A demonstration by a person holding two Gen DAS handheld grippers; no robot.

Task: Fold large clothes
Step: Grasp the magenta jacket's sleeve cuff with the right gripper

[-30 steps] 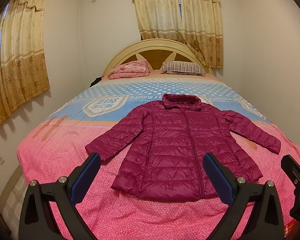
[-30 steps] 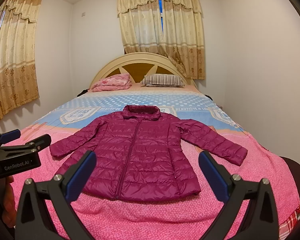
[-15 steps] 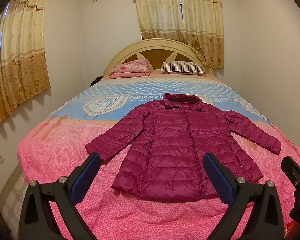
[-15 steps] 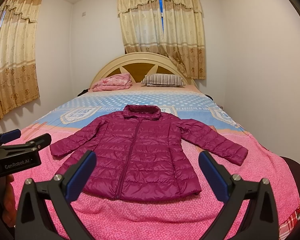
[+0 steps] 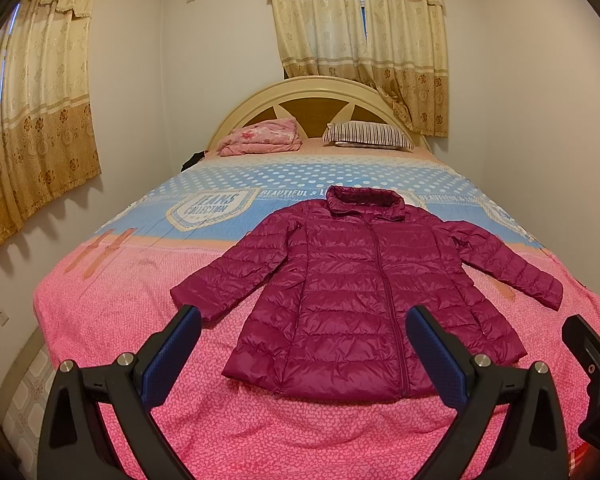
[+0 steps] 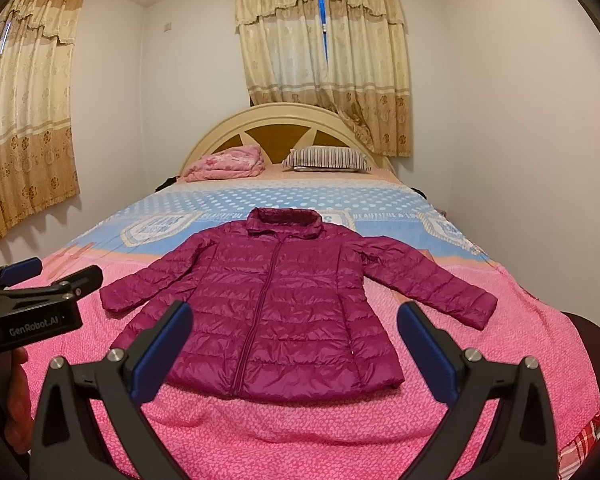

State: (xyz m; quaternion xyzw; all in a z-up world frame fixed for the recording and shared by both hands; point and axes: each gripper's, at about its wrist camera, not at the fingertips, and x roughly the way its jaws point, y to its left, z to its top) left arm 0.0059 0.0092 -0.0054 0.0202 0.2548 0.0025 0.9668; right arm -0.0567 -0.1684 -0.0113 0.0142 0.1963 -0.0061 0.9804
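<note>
A magenta quilted puffer jacket point(image 5: 352, 292) point(image 6: 272, 304) lies flat and zipped on the bed, collar toward the headboard, both sleeves spread outward. My left gripper point(image 5: 304, 356) hovers open above the foot of the bed, short of the jacket's hem, with nothing between its blue pads. My right gripper point(image 6: 294, 350) is likewise open and empty, held before the hem. In the right wrist view the left gripper point(image 6: 40, 304) shows at the left edge, held by a hand point(image 6: 18, 404). The right gripper's tip point(image 5: 592, 364) appears at the right edge of the left wrist view.
The bed point(image 5: 100, 320) has a pink and blue cover and fills the room between white walls. A folded pink blanket point(image 5: 260, 142) and a striped pillow point(image 5: 366, 136) lie by the curved headboard point(image 6: 292, 120). Curtains hang at the left and behind.
</note>
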